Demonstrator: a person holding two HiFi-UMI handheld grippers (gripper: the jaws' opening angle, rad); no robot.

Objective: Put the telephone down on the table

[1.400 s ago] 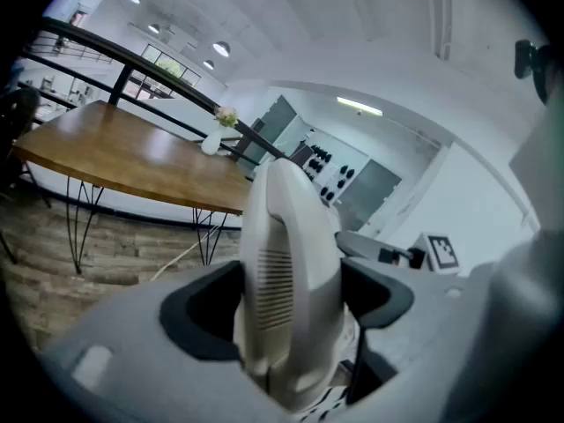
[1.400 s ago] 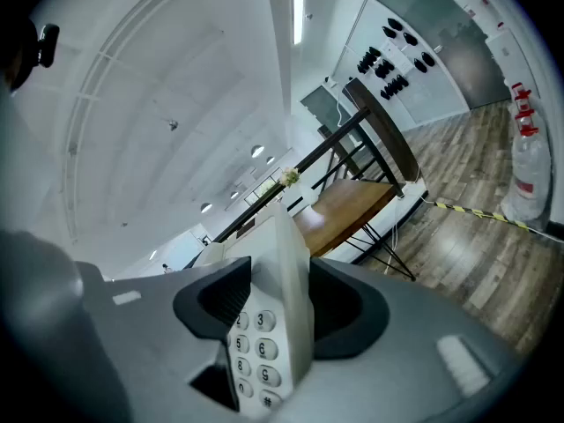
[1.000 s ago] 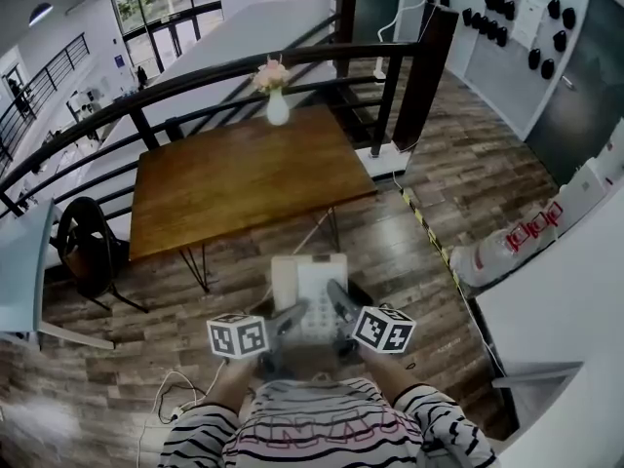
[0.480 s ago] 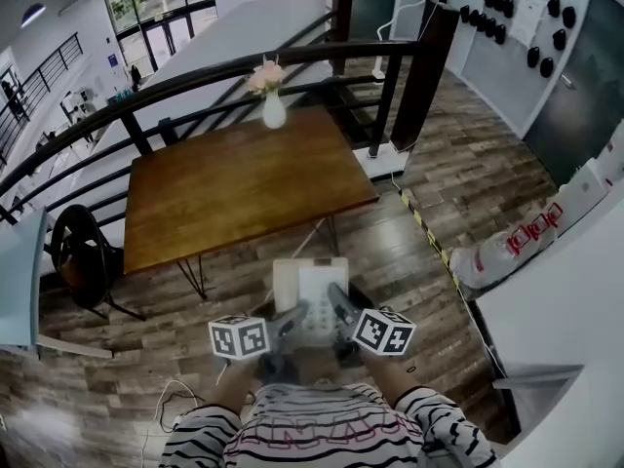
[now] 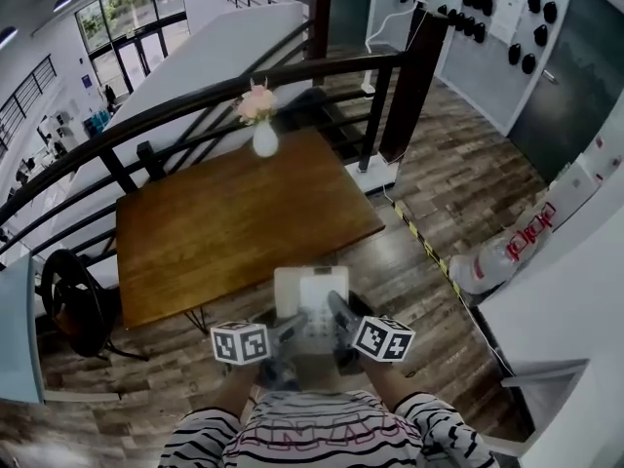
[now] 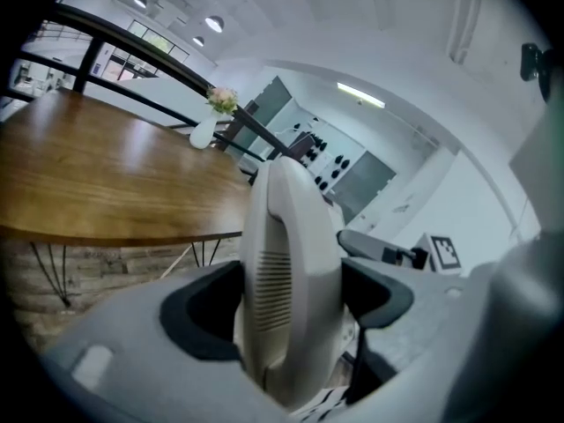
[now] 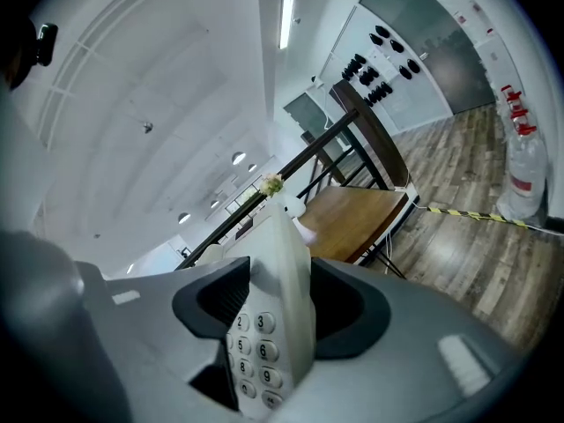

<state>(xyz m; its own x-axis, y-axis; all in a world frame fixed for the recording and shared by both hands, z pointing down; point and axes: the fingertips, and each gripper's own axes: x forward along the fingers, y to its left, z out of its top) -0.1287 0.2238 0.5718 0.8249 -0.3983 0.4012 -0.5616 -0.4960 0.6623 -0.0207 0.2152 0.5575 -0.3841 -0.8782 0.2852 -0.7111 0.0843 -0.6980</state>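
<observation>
A beige desk telephone (image 5: pixel 310 302) hangs in front of me over the wooden floor, held from both sides. My left gripper (image 5: pixel 286 333) is shut on its handset side (image 6: pixel 287 280). On the keypad side (image 7: pixel 261 346) my right gripper (image 5: pixel 338 322) is shut too. The brown wooden table (image 5: pixel 234 224) lies just ahead of the telephone, its near edge a little beyond it. In the left gripper view the table (image 6: pixel 97 183) spreads out at the left, about level with the jaws. The right gripper view catches one corner of the table (image 7: pixel 352 214) past the telephone.
A white vase with pink flowers (image 5: pixel 262 135) stands at the table's far edge, with a black railing (image 5: pixel 244 84) behind it. A black chair (image 5: pixel 70 305) is at the table's left. A white sack (image 5: pixel 502 256) and yellow-black floor tape (image 5: pixel 421 244) lie at the right.
The table has come nearer and lower in the head view as I walked toward it. Both grippers keep the same hold on the telephone.
</observation>
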